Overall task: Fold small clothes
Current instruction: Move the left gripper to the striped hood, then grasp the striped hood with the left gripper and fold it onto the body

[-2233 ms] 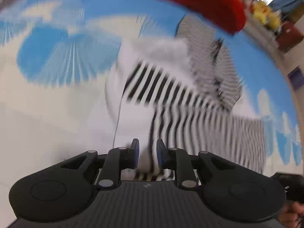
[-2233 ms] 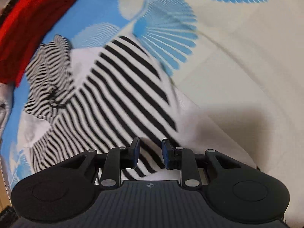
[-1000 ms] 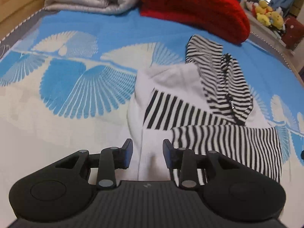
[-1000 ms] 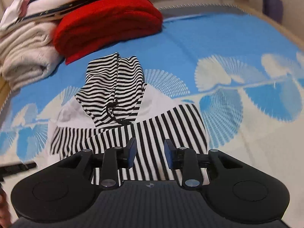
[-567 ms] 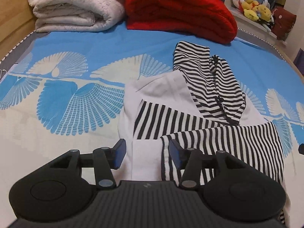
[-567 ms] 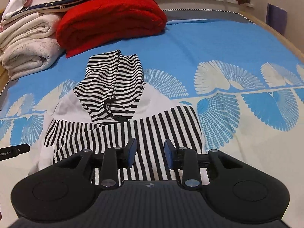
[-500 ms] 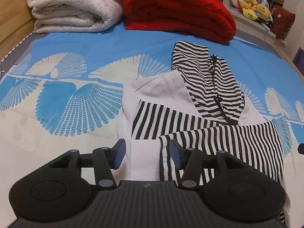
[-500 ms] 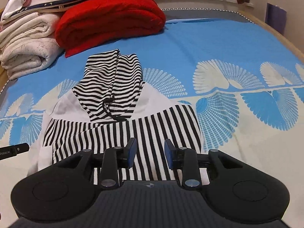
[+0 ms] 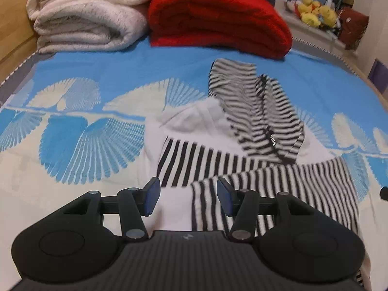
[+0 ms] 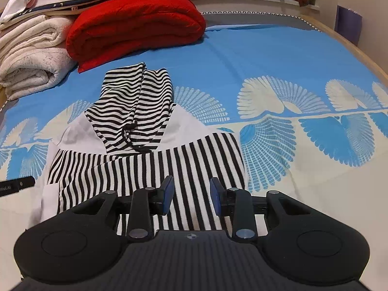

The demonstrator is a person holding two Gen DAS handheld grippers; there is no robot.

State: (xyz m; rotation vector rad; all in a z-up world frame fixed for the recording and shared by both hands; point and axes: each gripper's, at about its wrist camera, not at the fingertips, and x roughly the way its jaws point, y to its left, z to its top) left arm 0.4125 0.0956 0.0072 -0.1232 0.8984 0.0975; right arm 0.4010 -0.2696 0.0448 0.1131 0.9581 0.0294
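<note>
so both tools hung empty over the striped hoodie on the bed.

my left tool stood parted with nothing between its pads, above the hoodie's near white-and-striped edge. my right tool was parted a little less and gripped nothing, the striped front just beyond it. the striped hoodie lay flat on the blue patterned bedspread, sleeves folded across, hood pointing toward the red blanket and the cream blanket.
</note>
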